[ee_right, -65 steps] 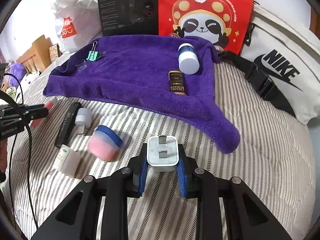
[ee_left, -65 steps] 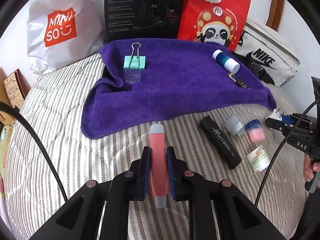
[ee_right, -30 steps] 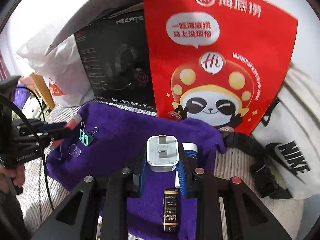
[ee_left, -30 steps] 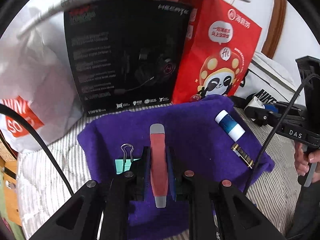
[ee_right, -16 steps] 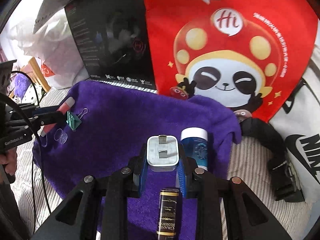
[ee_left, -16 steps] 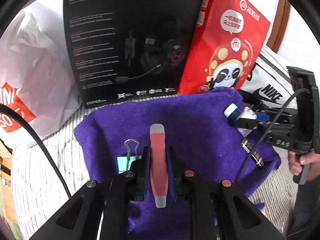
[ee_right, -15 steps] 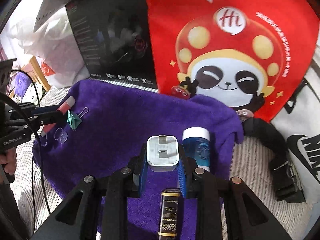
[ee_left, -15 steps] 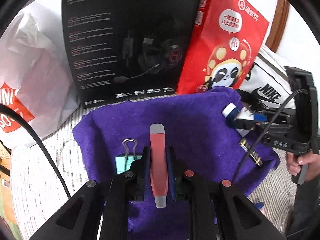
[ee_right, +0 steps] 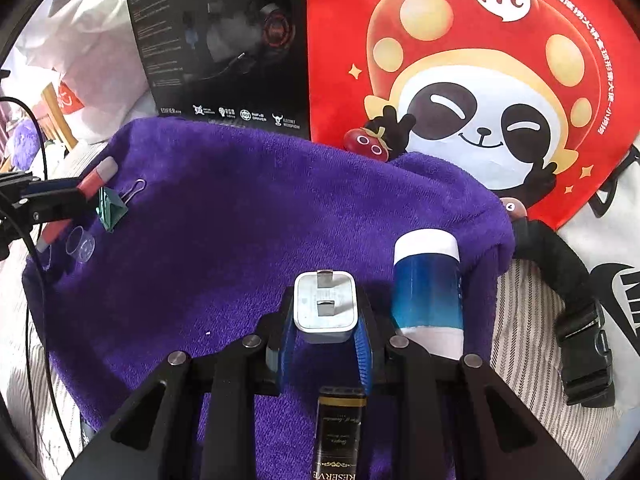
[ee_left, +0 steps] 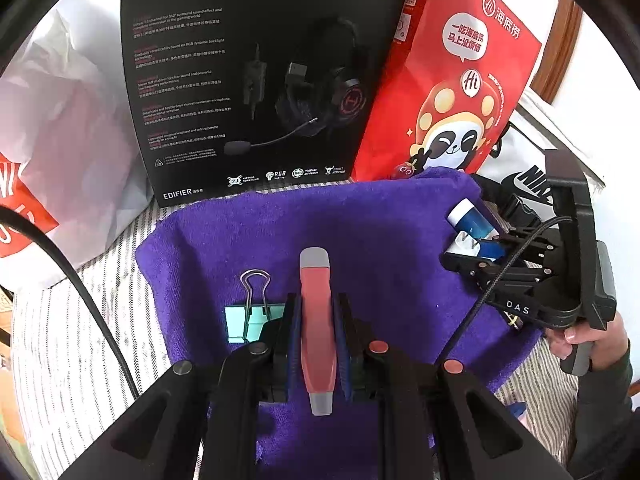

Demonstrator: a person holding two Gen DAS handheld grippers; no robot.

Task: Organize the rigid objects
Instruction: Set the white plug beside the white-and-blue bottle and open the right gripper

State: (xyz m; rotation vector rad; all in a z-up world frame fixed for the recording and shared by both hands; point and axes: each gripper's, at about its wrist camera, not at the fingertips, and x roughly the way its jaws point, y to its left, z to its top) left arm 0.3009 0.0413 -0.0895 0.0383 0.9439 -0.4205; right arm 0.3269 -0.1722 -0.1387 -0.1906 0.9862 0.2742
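My left gripper (ee_left: 316, 320) is shut on a pink tube with grey ends (ee_left: 316, 320), held low over the purple towel (ee_left: 360, 232), right beside a teal binder clip (ee_left: 244, 320). My right gripper (ee_right: 324, 320) is shut on a white plug adapter (ee_right: 325, 304), low over the towel (ee_right: 224, 232), next to a blue and white bottle (ee_right: 426, 284) and above a black and gold tube (ee_right: 338, 432). The right gripper also shows in the left wrist view (ee_left: 476, 252). The left gripper shows in the right wrist view (ee_right: 80, 196), by a clear small cup (ee_right: 80, 244).
A black headset box (ee_left: 256, 80), a red panda bag (ee_left: 456, 92) and a white shopping bag (ee_left: 60, 140) stand behind the towel. A white Nike bag with a black strap (ee_right: 580, 280) lies to the right. The striped bedcover (ee_left: 80, 340) surrounds the towel.
Both grippers have moved forward and lower over the towel with their objects held. The right gripper has come close beside the blue and white bottle.
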